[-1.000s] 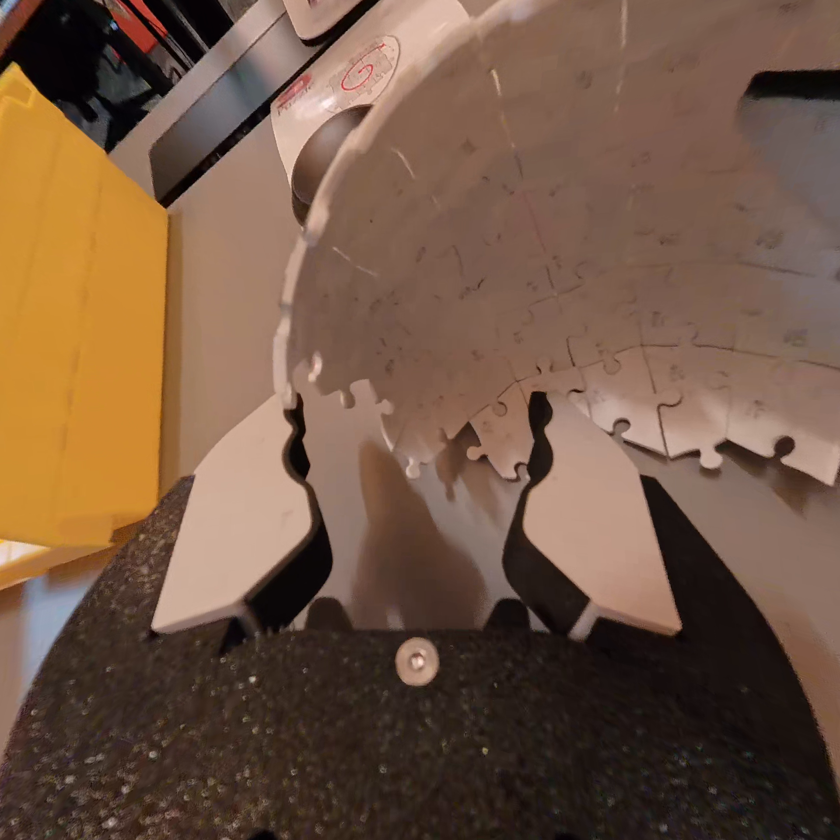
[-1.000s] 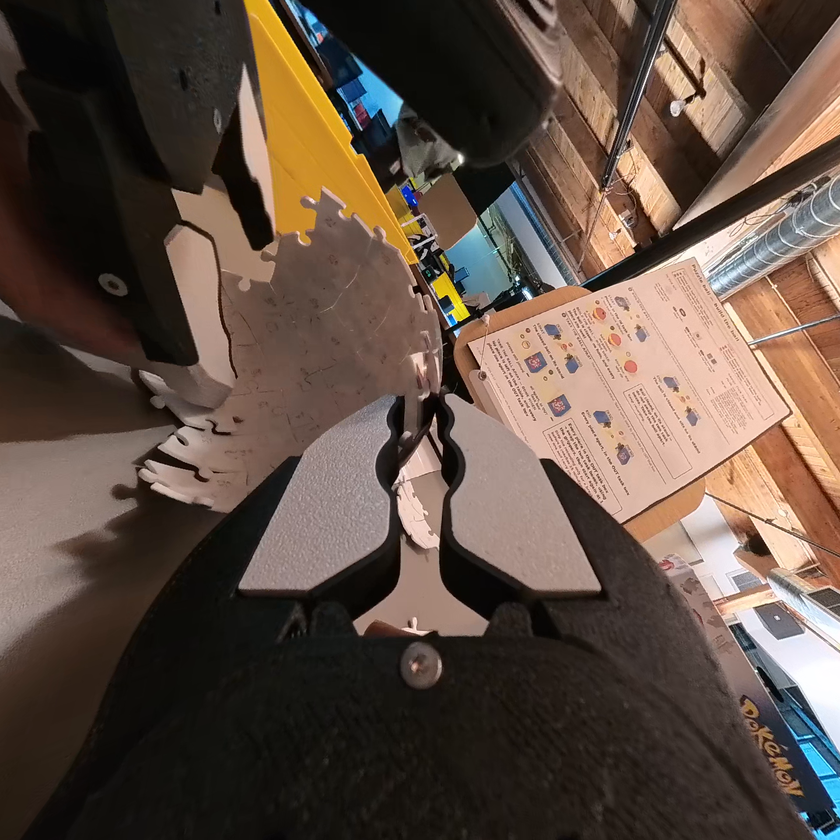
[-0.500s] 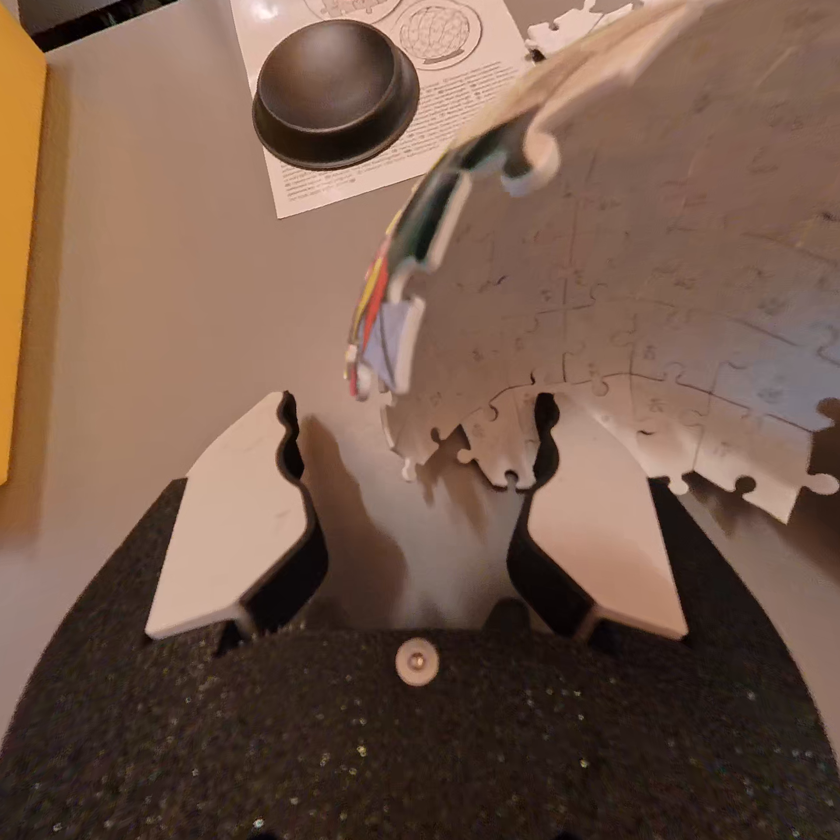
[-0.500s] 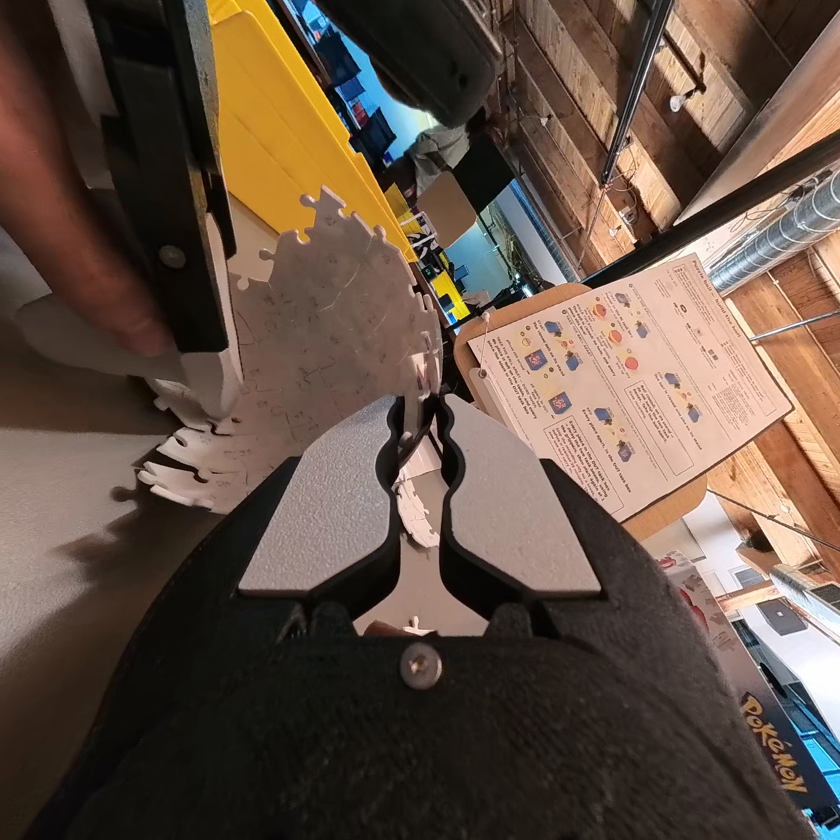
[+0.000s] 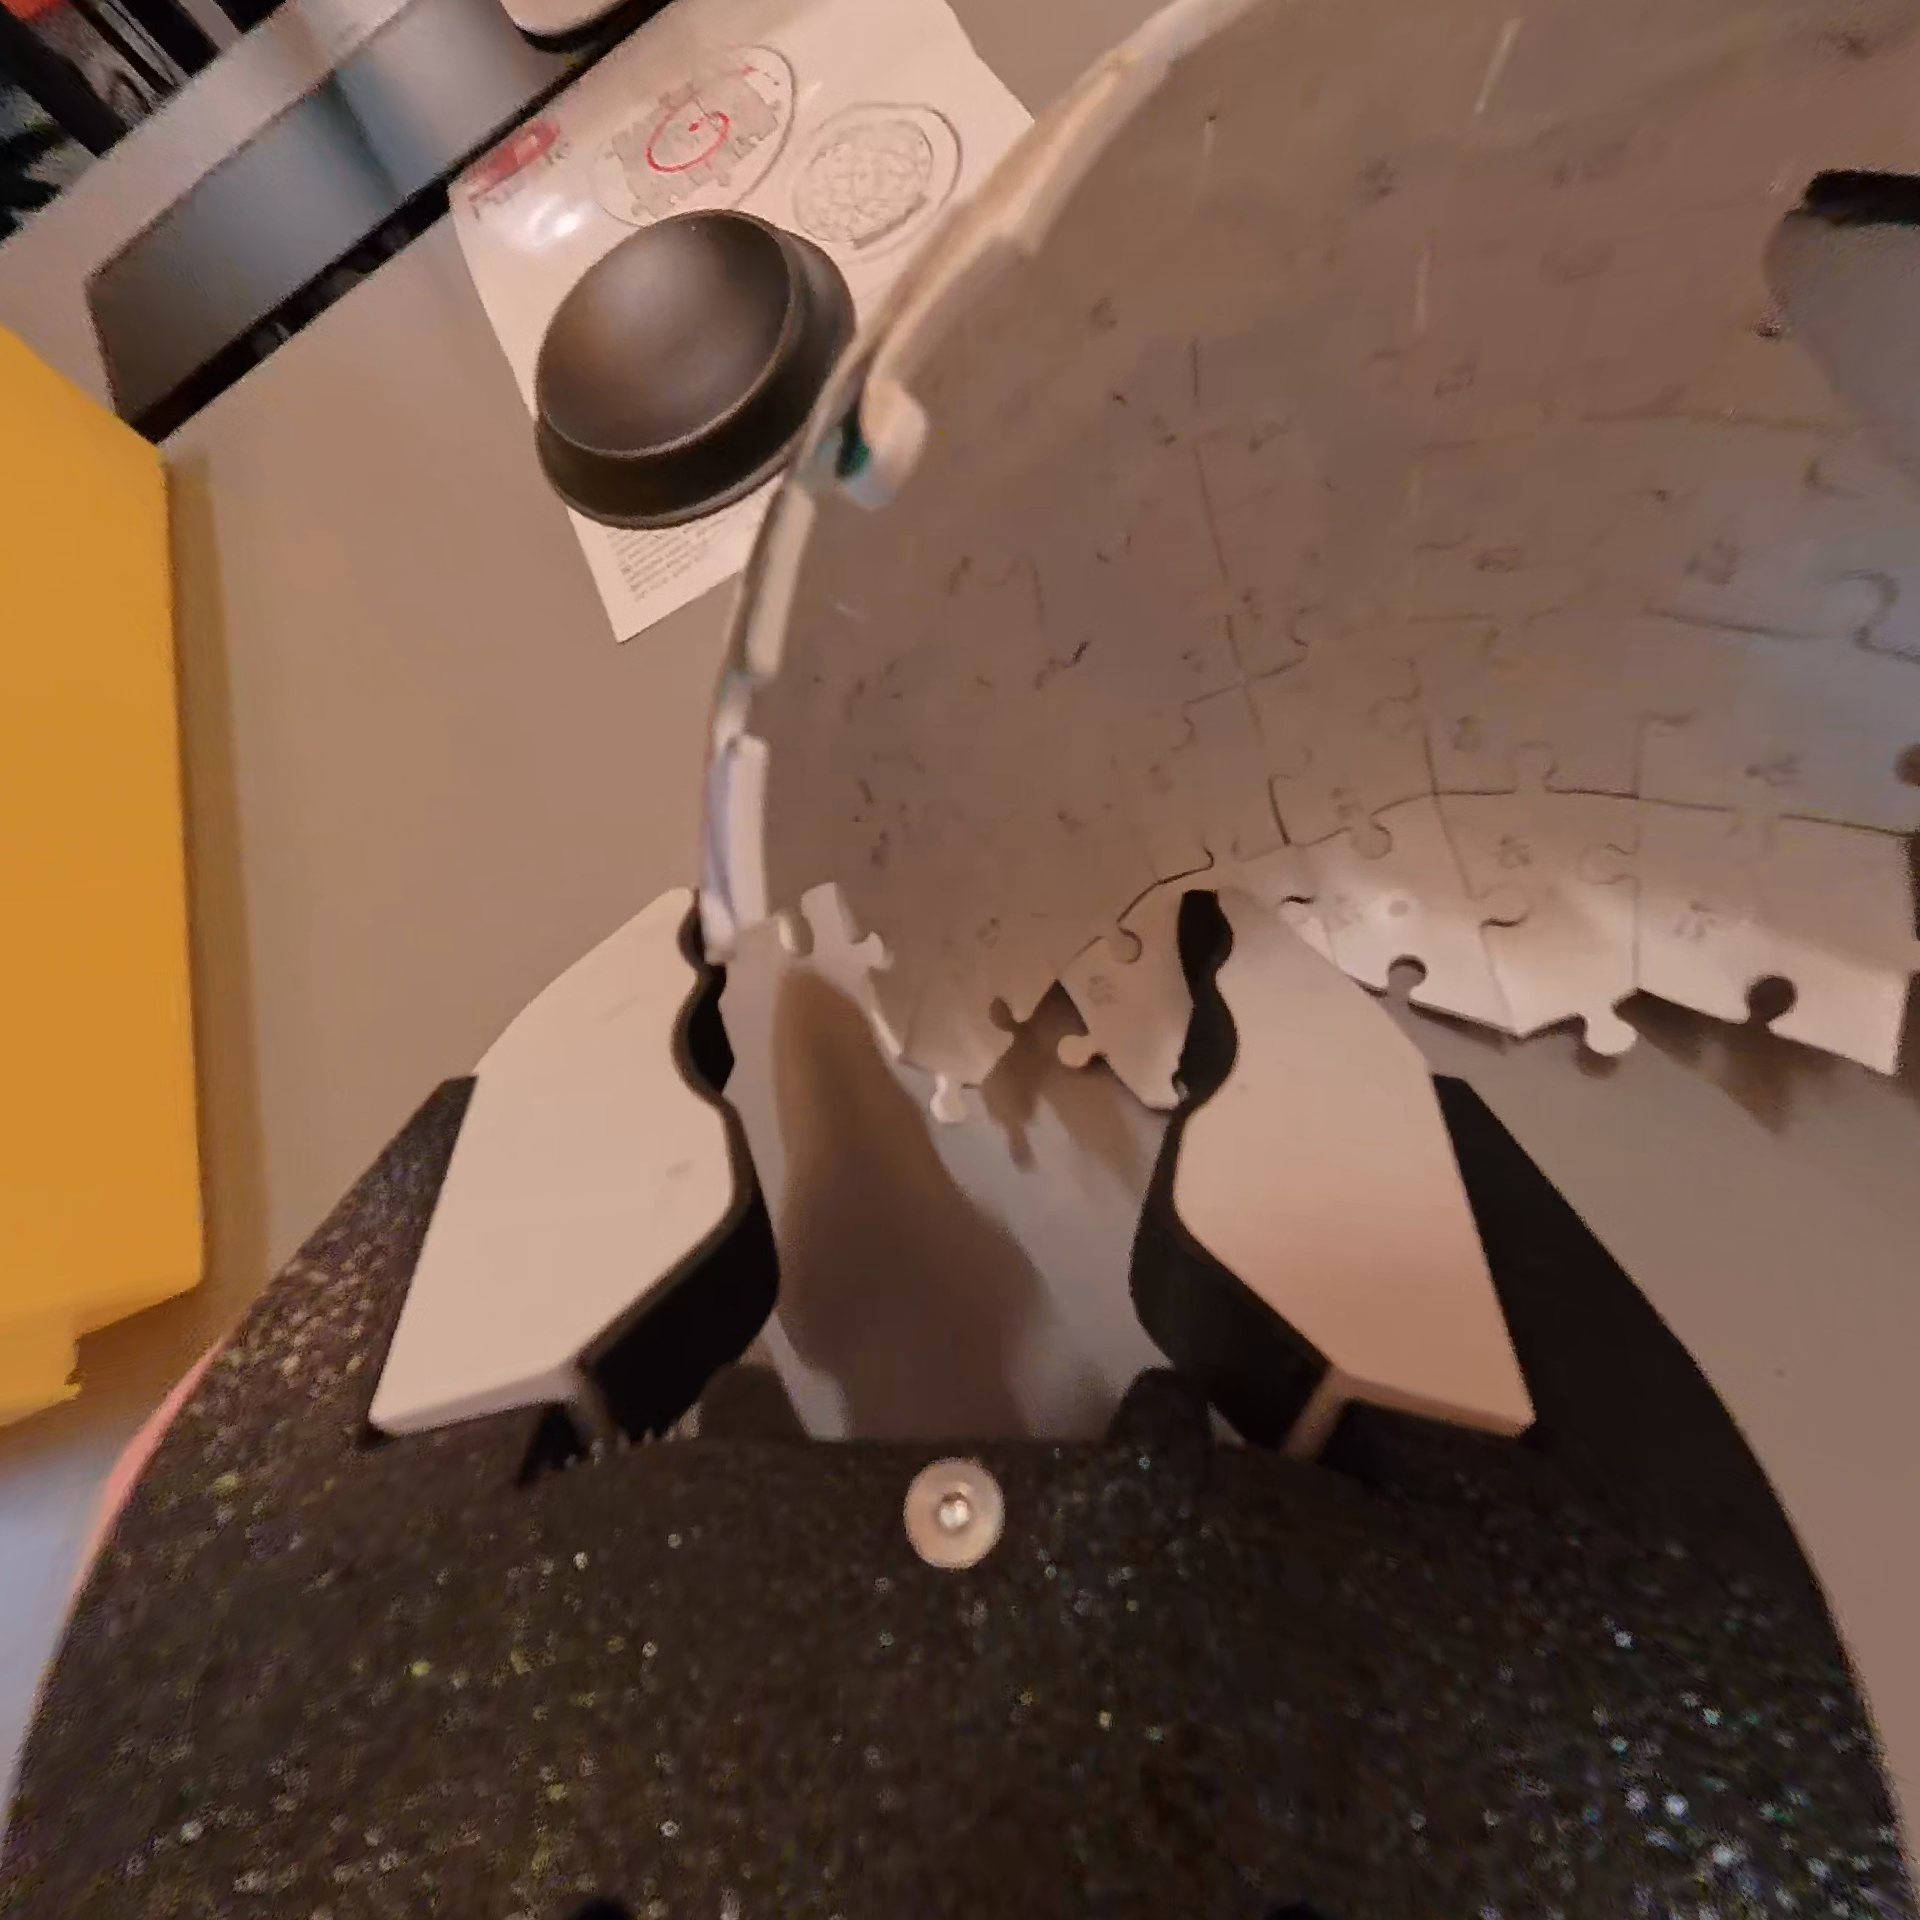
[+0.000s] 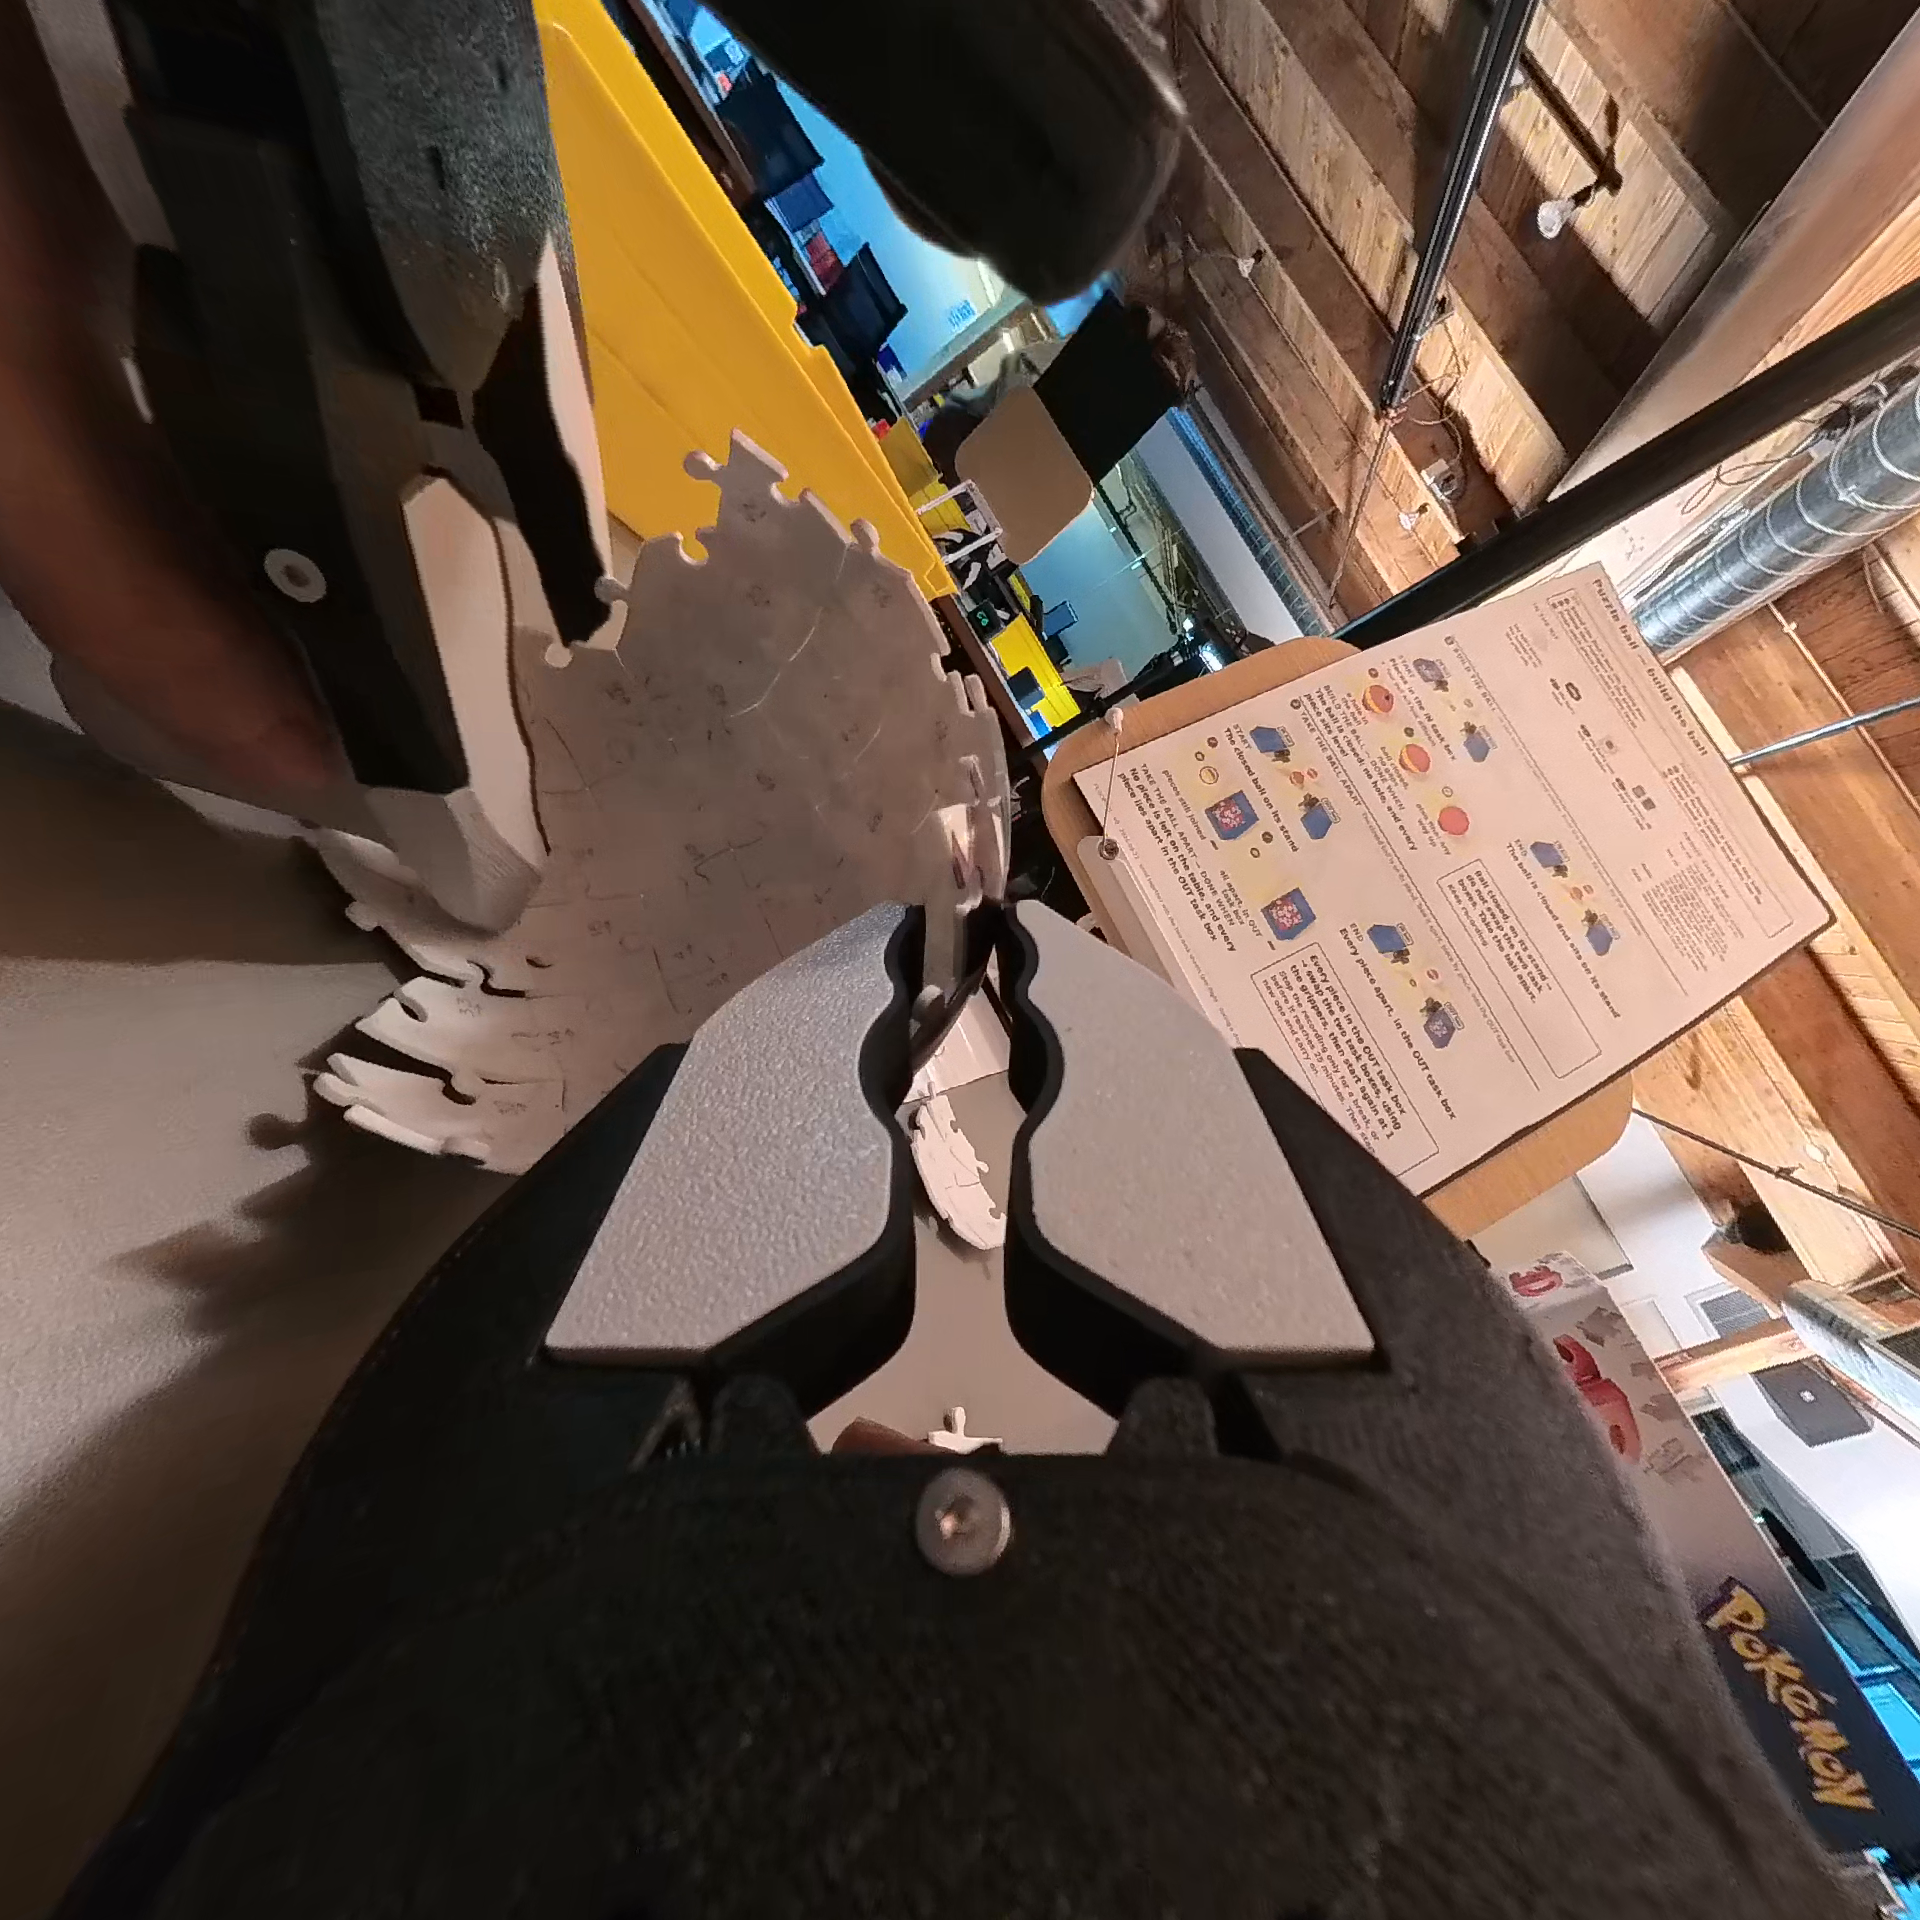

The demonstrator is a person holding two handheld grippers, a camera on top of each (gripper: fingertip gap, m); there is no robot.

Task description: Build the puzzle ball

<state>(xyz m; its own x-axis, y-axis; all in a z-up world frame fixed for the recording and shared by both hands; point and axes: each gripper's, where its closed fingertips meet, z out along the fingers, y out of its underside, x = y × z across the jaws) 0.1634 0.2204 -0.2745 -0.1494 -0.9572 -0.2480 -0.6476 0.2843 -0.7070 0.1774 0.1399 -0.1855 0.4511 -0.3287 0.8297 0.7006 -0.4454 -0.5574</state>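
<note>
The partly built puzzle ball (image 5: pixel 1351 623) is a curved shell of joined pieces, seen from its white inner side, standing on edge on the grey table. My left gripper (image 5: pixel 945 925) is open, and the shell's jagged lower edge lies between its fingertips. My right gripper (image 6: pixel 961 925) is shut on the shell's rim (image 6: pixel 769 748) at its near edge. The left gripper (image 6: pixel 540 758) also shows in the right wrist view, at the shell's far left side. The shell's coloured outer face is hidden.
The black dome-shaped stand (image 5: pixel 675 364) sits on a printed sheet (image 5: pixel 894 135) behind the shell. A yellow bin (image 5: pixel 83 935) is at the left. Loose white pieces (image 6: pixel 956 1174) lie on the table past my right fingers. An instruction board (image 6: pixel 1455 883) stands at the right.
The left gripper has swung around the shell's lower edge, down and back again, staying open. The right gripper has kept its hold on the rim without moving.
</note>
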